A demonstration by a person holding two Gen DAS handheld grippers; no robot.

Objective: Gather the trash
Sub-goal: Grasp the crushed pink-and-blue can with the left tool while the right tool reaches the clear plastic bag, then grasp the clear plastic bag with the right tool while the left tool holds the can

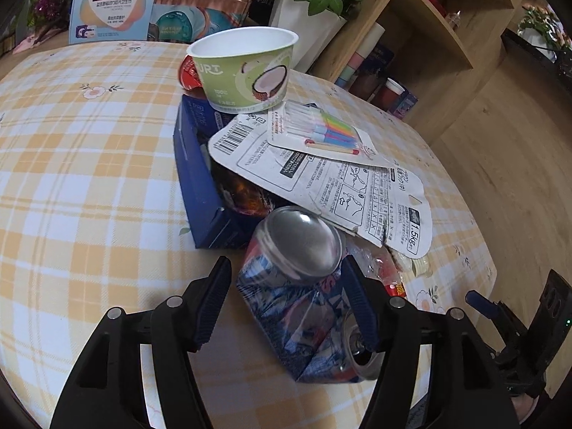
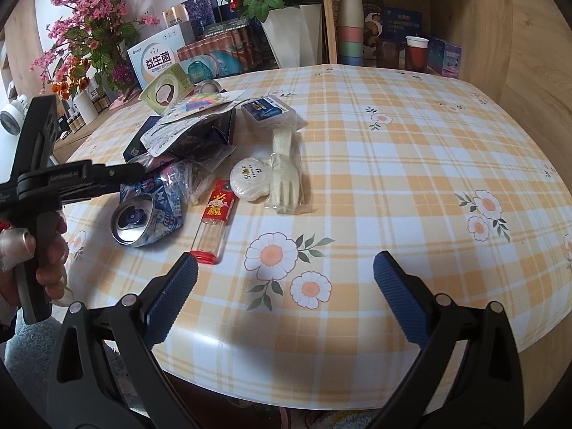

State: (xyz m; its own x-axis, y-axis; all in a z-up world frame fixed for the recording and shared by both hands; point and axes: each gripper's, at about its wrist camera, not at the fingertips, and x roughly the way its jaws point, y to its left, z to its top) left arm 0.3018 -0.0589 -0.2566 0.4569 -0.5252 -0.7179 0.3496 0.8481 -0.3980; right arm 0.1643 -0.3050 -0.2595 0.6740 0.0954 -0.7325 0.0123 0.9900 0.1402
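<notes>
A crushed blue drink can (image 1: 304,286) lies on the checked tablecloth between the open fingers of my left gripper (image 1: 286,300); the right finger touches it, the left stands apart. The can also shows in the right wrist view (image 2: 150,214), with the left gripper (image 2: 118,175) above it. Behind it lie a blue carton (image 1: 200,186), printed card packaging (image 1: 321,178) and a green paper cup (image 1: 246,68). My right gripper (image 2: 284,298) is open and empty over the table's front edge. A red lighter (image 2: 214,225), a round white lid (image 2: 248,178) and a wrapped plastic fork (image 2: 286,175) lie ahead of it.
Boxes (image 2: 157,60), flower pots (image 2: 296,32) and a wooden shelf (image 2: 393,18) with stacked cups stand behind the table. A small clear-lidded box (image 2: 268,111) lies beside the pile. The table's right edge (image 1: 475,236) drops to a wooden floor.
</notes>
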